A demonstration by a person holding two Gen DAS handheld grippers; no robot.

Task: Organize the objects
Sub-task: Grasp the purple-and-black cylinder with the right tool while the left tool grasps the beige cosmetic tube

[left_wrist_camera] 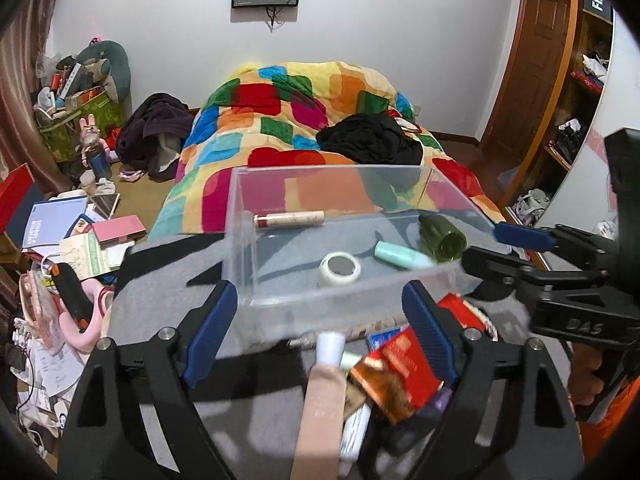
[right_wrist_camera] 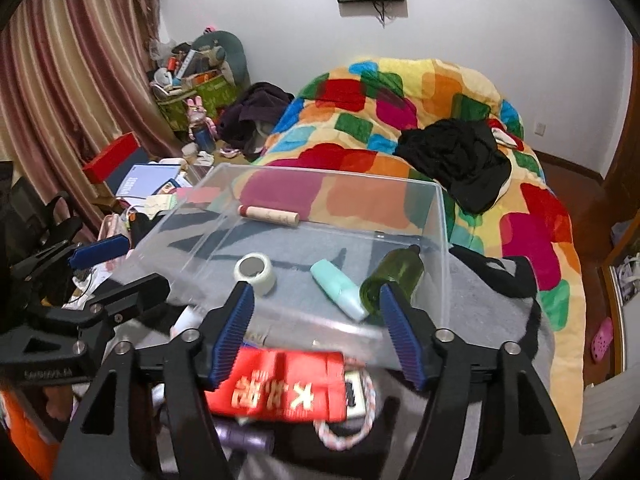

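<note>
A clear plastic box (left_wrist_camera: 248, 248) (right_wrist_camera: 438, 220) stands on a grey cloth on the bed. In it lie a white tape roll (left_wrist_camera: 339, 269) (right_wrist_camera: 255, 273), a mint tube (left_wrist_camera: 402, 256) (right_wrist_camera: 338, 288), a green bottle (left_wrist_camera: 442, 236) (right_wrist_camera: 394, 276) and a beige tube (left_wrist_camera: 290, 220) (right_wrist_camera: 270, 215). My left gripper (left_wrist_camera: 320, 334) is open over a pile in front of the box: a beige tube (left_wrist_camera: 322, 408) and a red packet (left_wrist_camera: 404, 372). My right gripper (right_wrist_camera: 316, 330) is open above a red packet (right_wrist_camera: 280, 388) and a rope (right_wrist_camera: 340, 436).
A colourful quilt (left_wrist_camera: 304, 120) with black clothes (left_wrist_camera: 372, 140) lies behind the box. Books and clutter (left_wrist_camera: 80, 240) cover the left side. A wooden door and shelves (left_wrist_camera: 560, 100) stand right. The right gripper shows in the left wrist view (left_wrist_camera: 492, 248).
</note>
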